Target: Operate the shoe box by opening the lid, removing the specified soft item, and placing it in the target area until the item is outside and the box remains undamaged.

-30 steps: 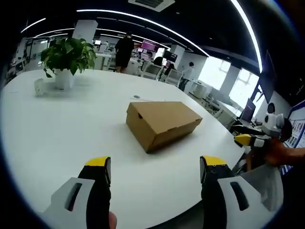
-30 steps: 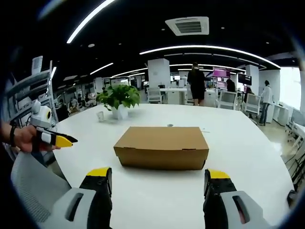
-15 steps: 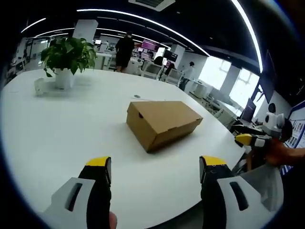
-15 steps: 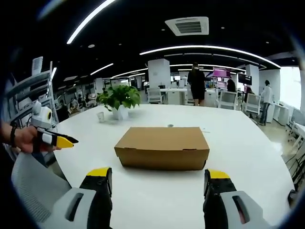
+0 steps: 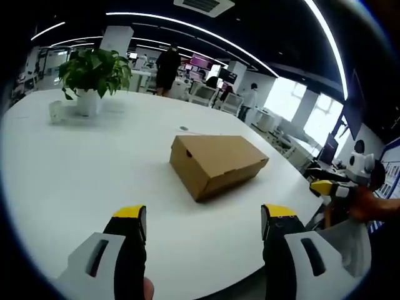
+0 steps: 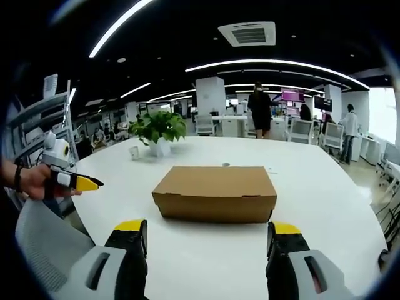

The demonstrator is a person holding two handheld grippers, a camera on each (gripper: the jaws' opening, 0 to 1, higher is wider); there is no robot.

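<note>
Shoe box (image 6: 214,194) lid down, on white table (image 6: 325,194), ahead of right gripper (image 6: 209,242), well apart. Left gripper (image 5: 202,229) also short of it. Both spread wide, empty. Risk: jaw tip under lid edge tears or creases cardboard; one-sided lift slides box.

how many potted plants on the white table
1. The potted plant stands toward the far side of the table, beyond the closed shoe box, with a small white cup beside it. Nothing rules out others outside these views.
</note>
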